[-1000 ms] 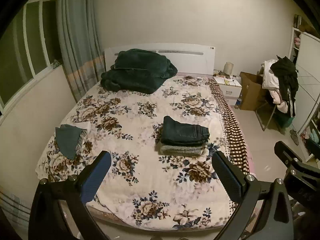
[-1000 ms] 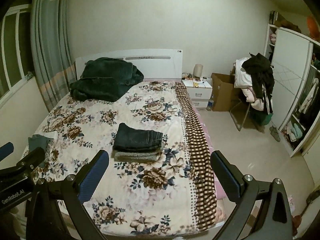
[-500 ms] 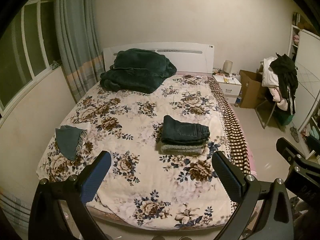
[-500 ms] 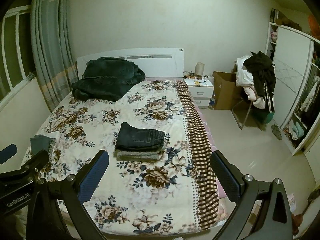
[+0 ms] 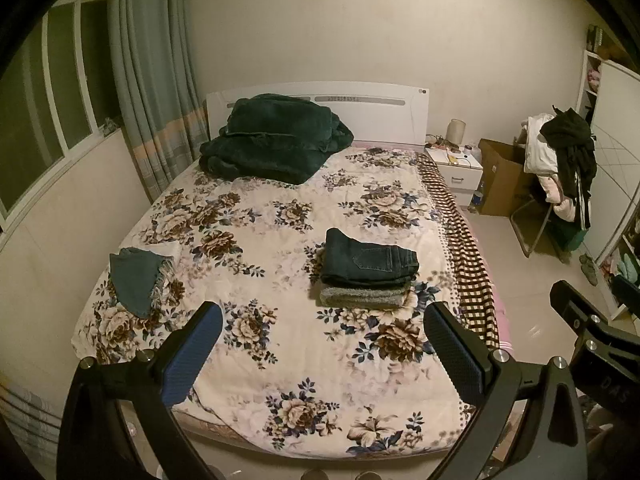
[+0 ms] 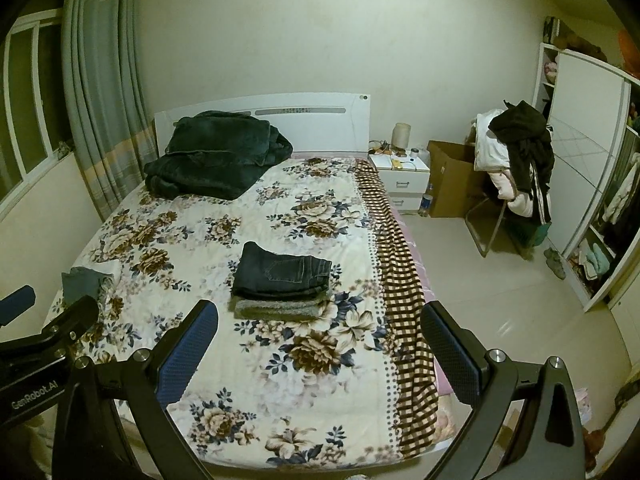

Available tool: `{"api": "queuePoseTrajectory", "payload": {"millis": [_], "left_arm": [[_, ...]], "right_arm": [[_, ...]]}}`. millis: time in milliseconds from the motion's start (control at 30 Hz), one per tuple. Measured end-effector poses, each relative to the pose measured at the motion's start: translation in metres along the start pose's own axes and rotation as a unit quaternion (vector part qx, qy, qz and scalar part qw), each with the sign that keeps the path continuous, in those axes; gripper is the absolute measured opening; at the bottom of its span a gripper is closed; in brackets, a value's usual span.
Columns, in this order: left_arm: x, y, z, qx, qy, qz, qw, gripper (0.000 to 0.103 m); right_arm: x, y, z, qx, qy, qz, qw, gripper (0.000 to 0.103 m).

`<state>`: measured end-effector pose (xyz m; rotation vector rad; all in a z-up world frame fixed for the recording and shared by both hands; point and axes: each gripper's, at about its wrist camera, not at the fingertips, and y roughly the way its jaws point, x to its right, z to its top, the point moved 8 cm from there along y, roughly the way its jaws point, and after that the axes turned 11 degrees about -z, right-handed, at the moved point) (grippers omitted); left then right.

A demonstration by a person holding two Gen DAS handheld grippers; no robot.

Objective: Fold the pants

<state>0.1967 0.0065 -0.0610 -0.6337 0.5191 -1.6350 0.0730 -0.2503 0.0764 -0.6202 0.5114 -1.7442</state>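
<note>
Dark blue jeans (image 5: pixel 368 258) lie folded on top of a folded grey garment (image 5: pixel 362 296) on the floral bedspread (image 5: pixel 280 344); they also show in the right wrist view (image 6: pixel 282 270). My left gripper (image 5: pixel 322 344) is open and empty, held back from the foot of the bed. My right gripper (image 6: pixel 318 344) is open and empty too, beside the left one. Both are well short of the jeans.
A teal cloth (image 5: pixel 136 276) lies at the bed's left edge. A dark green blanket (image 5: pixel 276 142) is piled by the headboard. A white nightstand (image 6: pixel 402 176), a cardboard box (image 6: pixel 450 184), a clothes-laden chair (image 6: pixel 516 168) and a wardrobe (image 6: pixel 584 160) stand to the right.
Both grippers have drawn back and risen slightly from the bed; the bed looks a little farther and lower in view. The folded stack has not moved.
</note>
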Motion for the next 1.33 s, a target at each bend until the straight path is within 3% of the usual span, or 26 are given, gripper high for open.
{"api": "queuePoseTrajectory", "payload": {"millis": [1333], "left_arm": [[0.005,-0.002,-0.006,0.003,-0.002,0.000,1.0000,0.103]], "right_arm": [[0.007,0.009,-0.012,-0.005,0.006,0.005,1.000,0.103]]}}
